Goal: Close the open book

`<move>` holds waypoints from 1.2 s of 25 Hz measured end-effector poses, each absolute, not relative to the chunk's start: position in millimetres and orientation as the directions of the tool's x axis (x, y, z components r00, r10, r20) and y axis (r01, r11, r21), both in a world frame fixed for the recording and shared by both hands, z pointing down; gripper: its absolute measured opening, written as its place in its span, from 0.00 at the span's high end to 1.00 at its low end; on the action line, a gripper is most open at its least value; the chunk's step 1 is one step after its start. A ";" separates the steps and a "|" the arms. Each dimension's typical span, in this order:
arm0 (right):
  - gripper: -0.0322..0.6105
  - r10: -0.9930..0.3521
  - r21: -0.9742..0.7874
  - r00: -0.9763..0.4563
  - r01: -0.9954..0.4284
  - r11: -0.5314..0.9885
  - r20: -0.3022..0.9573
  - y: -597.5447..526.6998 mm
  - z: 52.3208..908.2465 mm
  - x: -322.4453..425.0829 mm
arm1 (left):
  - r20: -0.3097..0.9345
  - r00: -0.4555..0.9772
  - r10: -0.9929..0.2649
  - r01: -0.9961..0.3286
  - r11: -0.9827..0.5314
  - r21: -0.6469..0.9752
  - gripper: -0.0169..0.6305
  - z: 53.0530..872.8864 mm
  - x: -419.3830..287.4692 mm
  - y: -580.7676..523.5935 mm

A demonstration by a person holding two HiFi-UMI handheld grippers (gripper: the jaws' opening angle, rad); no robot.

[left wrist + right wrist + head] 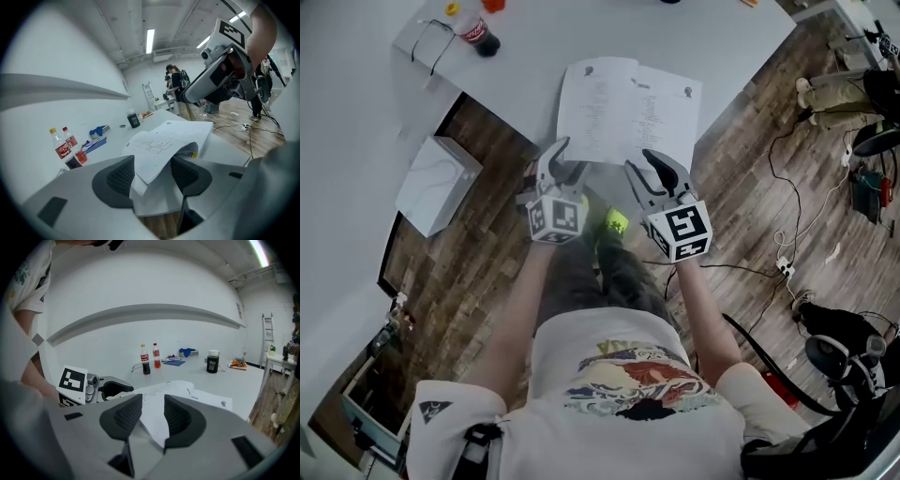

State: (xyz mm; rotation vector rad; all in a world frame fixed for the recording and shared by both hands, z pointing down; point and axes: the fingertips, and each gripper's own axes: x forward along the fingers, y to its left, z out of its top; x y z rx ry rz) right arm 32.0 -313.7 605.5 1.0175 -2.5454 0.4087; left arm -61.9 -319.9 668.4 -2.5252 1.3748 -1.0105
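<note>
An open book (628,108) of white printed pages lies on the white table (375,94) near its front corner. My left gripper (565,161) is at the near edge of the left page, its jaws apart. In the left gripper view the lifted, curling left page (157,150) passes between the open jaws of the left gripper (152,176). My right gripper (649,169) sits at the near edge of the right page, also open. Between the pads of the right gripper (152,413) the book's (206,397) near corner shows.
A cola bottle (478,36) and small items stand at the table's far left. A dark jar (212,361) stands further back. A white box (439,183) sits below the table edge at left. Cables (787,267) run across the wooden floor at right.
</note>
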 end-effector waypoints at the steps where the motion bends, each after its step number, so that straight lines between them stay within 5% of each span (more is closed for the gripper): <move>1: 0.75 -0.600 -0.129 -0.671 -0.707 0.696 0.436 -313.4 603.2 33.7 | 0.508 0.377 -0.775 -0.712 -0.593 -0.376 0.64 665.2 -60.4 -319.4; 30: 0.75 -0.620 -0.137 -0.676 -0.712 0.689 0.399 -311.6 545.6 64.9 | 0.576 0.454 -0.680 -0.538 -0.724 -0.432 0.64 604.1 -0.9 -305.4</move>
